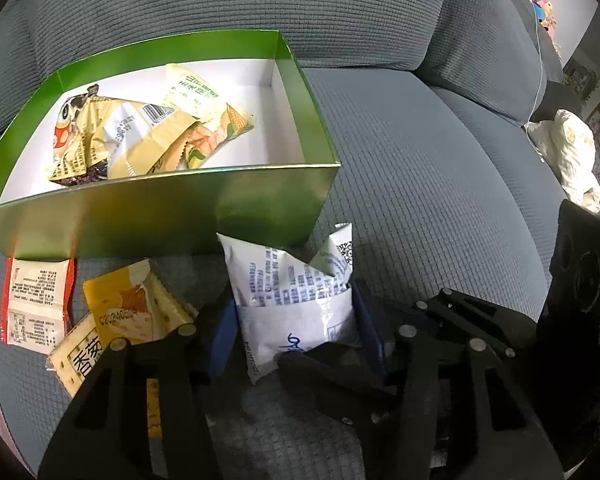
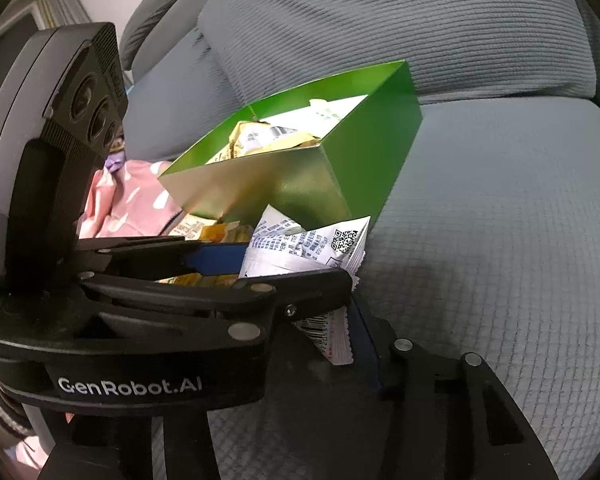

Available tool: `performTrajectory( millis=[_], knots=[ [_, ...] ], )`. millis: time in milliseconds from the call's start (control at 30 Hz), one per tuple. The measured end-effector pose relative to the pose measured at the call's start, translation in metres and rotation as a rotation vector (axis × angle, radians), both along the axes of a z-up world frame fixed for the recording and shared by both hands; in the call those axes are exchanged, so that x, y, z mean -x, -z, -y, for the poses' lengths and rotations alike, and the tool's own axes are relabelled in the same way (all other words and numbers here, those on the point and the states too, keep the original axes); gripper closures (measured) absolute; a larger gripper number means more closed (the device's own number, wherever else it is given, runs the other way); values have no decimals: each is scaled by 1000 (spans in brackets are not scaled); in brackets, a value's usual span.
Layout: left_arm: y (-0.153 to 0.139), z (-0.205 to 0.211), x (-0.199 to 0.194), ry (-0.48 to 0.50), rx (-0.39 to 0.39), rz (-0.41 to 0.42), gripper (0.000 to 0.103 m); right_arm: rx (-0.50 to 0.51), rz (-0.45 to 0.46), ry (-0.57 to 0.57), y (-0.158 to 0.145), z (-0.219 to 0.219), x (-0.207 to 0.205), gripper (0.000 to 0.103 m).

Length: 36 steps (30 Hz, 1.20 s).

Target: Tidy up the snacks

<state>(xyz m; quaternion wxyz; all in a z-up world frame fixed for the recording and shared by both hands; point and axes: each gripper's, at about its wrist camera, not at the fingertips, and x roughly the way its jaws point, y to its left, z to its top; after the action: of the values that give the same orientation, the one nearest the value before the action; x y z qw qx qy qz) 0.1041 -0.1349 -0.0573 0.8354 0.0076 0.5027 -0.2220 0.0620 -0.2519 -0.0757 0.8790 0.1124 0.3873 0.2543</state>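
On a grey ribbed sofa cushion (image 1: 420, 152), your left gripper (image 1: 296, 316) has its blue pads partly closed against both sides of a white printed snack packet (image 1: 288, 296), which lies just in front of the open green box (image 1: 172, 208). Several yellow packets already sit inside the box; a red-edged packet (image 1: 36, 304) and a yellow cracker packet (image 1: 128, 304) lie loose on the cushion to the left.

From the right wrist, against the same sofa and a pink spotted cloth (image 2: 128, 196), the left gripper crosses the frame, clamping the white packet's body. Your right gripper (image 2: 340, 340) sits at its barcoded, crimped end, jaws partly closed; whether they press it cannot be told. Judged from here, lift both hands together, keep the packet level, clear the box's near wall, then release over the empty right side.
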Motion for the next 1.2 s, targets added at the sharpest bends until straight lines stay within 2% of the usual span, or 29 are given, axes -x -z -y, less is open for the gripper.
performTrajectory(
  millis=[500, 1200],
  knots=[
    [-34, -18, 32, -4, 27, 65, 49, 20, 52, 3, -26, -12, 26, 54],
    [-78, -61, 90, -60, 87, 180, 50, 89, 152, -37, -75, -57, 82, 54]
  ],
)
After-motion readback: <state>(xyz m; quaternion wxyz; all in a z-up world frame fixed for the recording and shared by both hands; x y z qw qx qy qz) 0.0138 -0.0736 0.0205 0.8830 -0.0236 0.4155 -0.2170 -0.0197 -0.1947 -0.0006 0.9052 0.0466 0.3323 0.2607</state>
